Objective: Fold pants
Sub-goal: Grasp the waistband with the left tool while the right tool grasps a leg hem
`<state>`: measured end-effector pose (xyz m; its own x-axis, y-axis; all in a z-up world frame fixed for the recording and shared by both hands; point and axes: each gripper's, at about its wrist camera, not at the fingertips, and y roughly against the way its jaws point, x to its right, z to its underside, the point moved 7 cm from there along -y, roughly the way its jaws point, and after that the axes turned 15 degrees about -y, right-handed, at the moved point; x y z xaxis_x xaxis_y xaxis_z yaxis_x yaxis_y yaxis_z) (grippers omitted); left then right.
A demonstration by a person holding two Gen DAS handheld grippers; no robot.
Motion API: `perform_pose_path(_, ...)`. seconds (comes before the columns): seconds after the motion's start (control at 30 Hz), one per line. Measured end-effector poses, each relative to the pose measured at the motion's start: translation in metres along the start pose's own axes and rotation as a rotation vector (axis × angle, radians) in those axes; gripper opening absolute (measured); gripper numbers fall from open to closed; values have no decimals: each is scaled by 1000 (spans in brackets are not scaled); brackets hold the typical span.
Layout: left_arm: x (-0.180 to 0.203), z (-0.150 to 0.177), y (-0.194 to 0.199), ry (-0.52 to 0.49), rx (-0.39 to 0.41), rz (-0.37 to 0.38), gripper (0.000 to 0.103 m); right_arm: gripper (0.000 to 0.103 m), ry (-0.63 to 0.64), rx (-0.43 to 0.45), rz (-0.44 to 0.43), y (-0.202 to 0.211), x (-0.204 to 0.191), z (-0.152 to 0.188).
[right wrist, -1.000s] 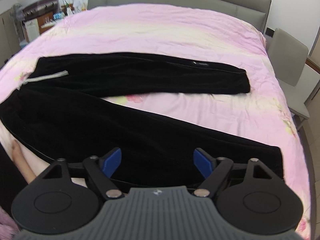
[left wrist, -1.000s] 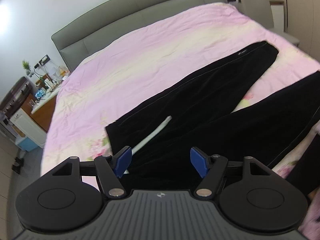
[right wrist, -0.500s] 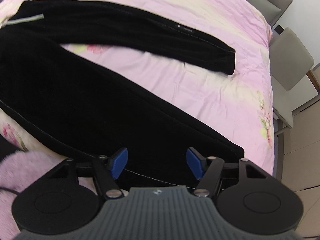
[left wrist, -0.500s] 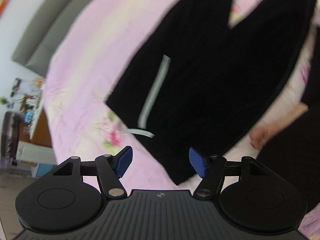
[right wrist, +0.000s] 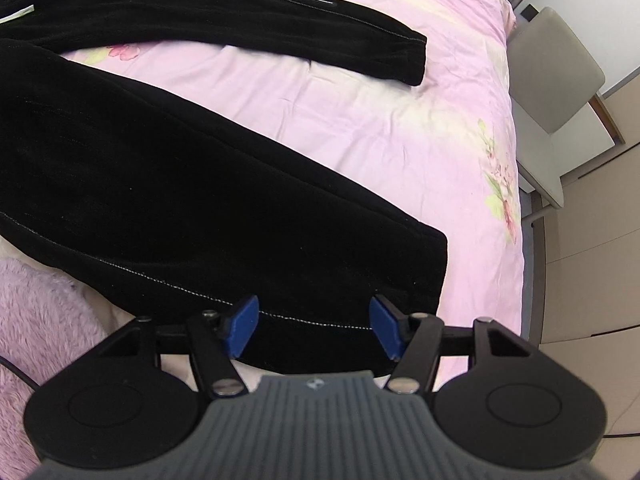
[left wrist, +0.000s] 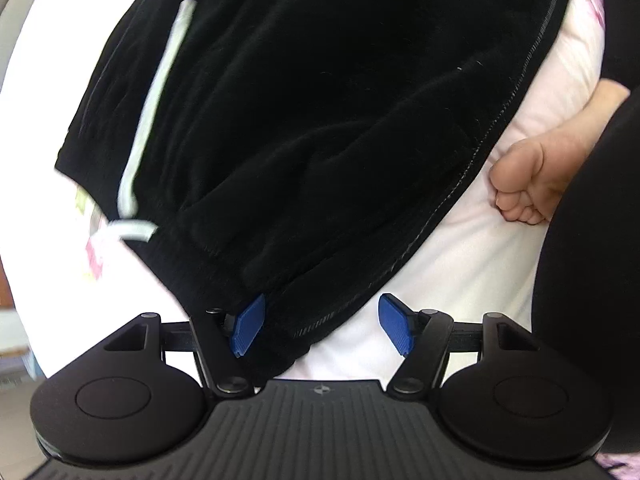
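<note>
Black pants (right wrist: 168, 184) lie spread on a pink bed, legs apart in a V. In the left wrist view the waistband end (left wrist: 304, 168) with a white drawstring (left wrist: 156, 92) fills the frame. My left gripper (left wrist: 320, 326) is open, its jaws straddling the near waistband corner just above the cloth. In the right wrist view the near leg's hem (right wrist: 424, 272) lies by my right gripper (right wrist: 314, 326), which is open over the leg's stitched side seam. The far leg (right wrist: 280, 28) lies higher in that frame.
A bare foot (left wrist: 532, 176) and a black-clad leg (left wrist: 592, 260) rest on the pink sheet (left wrist: 460, 264) right of the waistband. A fuzzy lilac fabric (right wrist: 44, 328) lies at the left. A grey chair (right wrist: 560, 92) stands beside the bed's right edge (right wrist: 516, 216).
Both grippers have dropped down close to the pants: the left to the waistband corner, the right to the near leg's hem. Both stay open.
</note>
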<state>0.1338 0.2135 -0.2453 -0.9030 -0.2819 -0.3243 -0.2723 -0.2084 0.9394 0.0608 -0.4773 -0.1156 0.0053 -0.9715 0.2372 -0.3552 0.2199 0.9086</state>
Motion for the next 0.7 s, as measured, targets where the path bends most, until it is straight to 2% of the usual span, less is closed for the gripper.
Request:
perform_pose_path(0.13, 12, -10, -13, -123, 0, -69, 79, 58, 30, -19, -8, -6, 0, 2)
perform_pose_path(0.23, 14, -10, -23, -162, -8, -99, 79, 58, 79, -40, -11, -8, -1, 7)
perform_pose_path(0.3, 12, -7, -28, -142, -10, -99, 74, 58, 116, -56, -21, -9, -2, 12)
perform_pose_path(0.37, 9, -7, -26, -121, -3, -106, 63, 58, 158, -78, -32, -12, -4, 17)
perform_pose_path(0.47, 2, -5, -21, -56, 15, -110, 41, 58, 249, -104, -43, -23, -8, 26)
perform_pose_path(0.57, -5, 0, -15, 14, 34, -123, 32, 61, 337, -94, -49, -29, -19, 32)
perform_pose_path(0.7, -19, -1, -4, 140, 54, -146, 27, 72, 492, -46, -62, -31, -37, 35)
